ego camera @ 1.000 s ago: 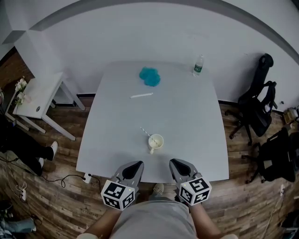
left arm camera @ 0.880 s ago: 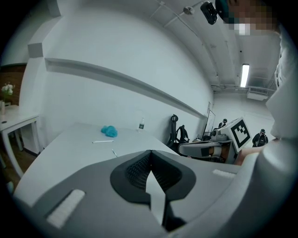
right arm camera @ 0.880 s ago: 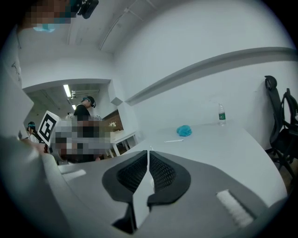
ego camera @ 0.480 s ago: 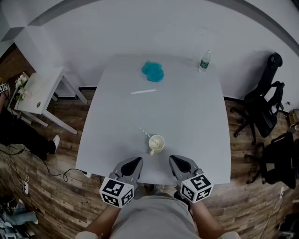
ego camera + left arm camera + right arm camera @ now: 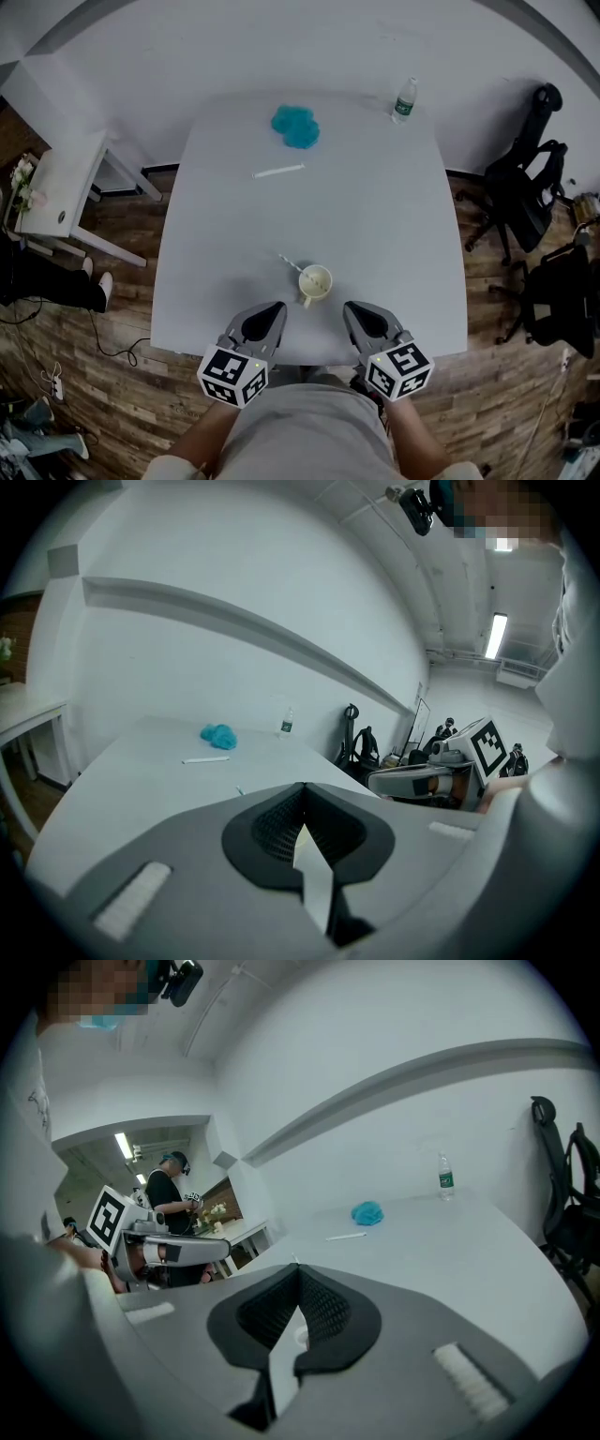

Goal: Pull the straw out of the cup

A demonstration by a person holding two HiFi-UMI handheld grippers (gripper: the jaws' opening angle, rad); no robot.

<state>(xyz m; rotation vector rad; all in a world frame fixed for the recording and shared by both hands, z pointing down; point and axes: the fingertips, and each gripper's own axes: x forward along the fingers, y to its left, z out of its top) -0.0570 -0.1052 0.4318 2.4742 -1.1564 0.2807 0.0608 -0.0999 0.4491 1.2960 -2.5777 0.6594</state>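
The two grippers hang side by side over the near edge of the white table [image 5: 403, 234]. The left gripper [image 5: 277, 307] has its jaws pressed together with nothing in them, and the right gripper [image 5: 350, 307] is the same: tips meeting, empty. The cup [image 5: 316, 280] stands just ahead of them, about midway between the two tips and touched by neither. Its straw [image 5: 290, 263] sticks out over the rim, leaning away and toward the left gripper's side. Farther ahead lie a white stick [image 5: 278, 171] and a blue bundle [image 5: 295, 127] (cloth, perhaps) — and a water bottle [image 5: 404, 98] stands far beyond the right gripper.
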